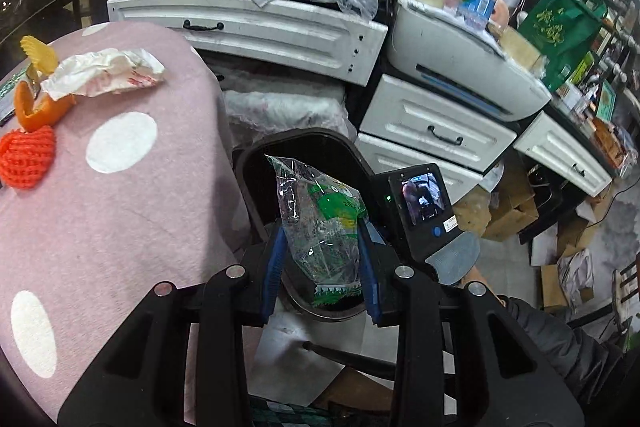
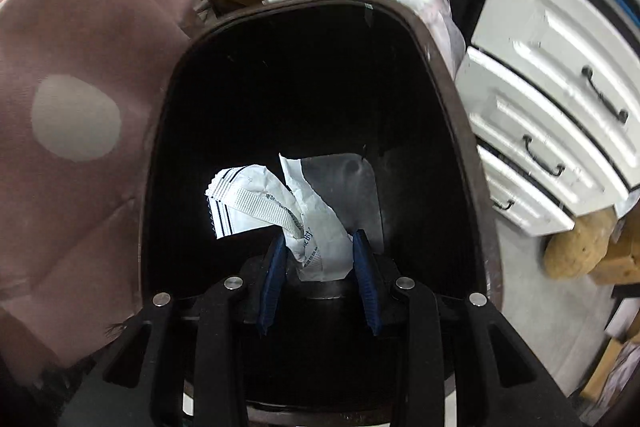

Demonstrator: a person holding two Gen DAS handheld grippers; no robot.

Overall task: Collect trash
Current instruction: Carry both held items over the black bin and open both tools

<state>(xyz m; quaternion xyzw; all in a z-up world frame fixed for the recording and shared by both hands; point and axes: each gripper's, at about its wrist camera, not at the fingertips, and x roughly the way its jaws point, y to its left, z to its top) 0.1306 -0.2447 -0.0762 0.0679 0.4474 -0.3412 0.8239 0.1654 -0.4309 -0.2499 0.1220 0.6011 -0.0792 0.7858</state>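
A pink tablecloth [image 1: 120, 211] with white dots, a clear-and-green wrapper [image 1: 320, 227], a black bin [image 2: 440, 39], white drawers [image 2: 552, 75].

bin [image 1: 256, 163] right of table [image 1: 120, 227], below drawers [image 1: 280, 31]

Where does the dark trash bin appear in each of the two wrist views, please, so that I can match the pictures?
Left wrist: the trash bin is at lower centre, beside the pink dotted cloth, partly behind the clear-and-green plastic bag in the left gripper.
Right wrist: the bin's rim fills the centre; the right gripper holds a white wrapper inside it.
Shared landmark: the white drawers right of the bin.
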